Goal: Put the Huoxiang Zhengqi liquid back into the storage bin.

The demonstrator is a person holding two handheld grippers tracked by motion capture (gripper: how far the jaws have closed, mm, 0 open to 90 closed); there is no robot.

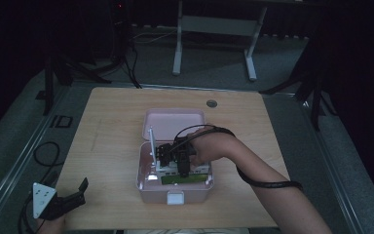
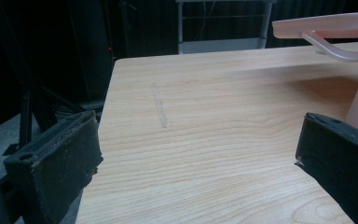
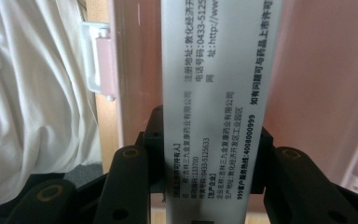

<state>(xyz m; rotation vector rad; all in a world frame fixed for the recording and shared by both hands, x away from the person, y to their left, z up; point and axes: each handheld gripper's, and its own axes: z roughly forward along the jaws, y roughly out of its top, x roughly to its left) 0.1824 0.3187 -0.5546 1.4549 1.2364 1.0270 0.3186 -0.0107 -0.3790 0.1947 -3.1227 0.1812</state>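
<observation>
- Right gripper reached down into the open pink box, its jaws clamped on a flat grey medicine carton printed with Chinese text; the right gripper view showed the carton running straight out from between the two black jaws, gripped across its narrow sides.
- Gripping it by the narrow sides probably kept the carton on edge, so that it could slip down into the slim space between what already lay in the box and the box wall.
- Just beyond the jaws lay the pink inner wall of the box, and off to one side of them its white latch, so the carton was already within the box walls; whether it touched the bottom could not be told.
- Behind the gripper, the box lid stood folded back, which left the opening free from above.
- Beside the gripper, toward the person's left, a thin white piece stood upright in the box; what it was could not be told.
- Left gripper rested near the table's near left corner, well apart from the box, jaws wide with nothing between them, only bare wooden table ahead of them; it seemed parked clear so the one-handed placing had room.
</observation>
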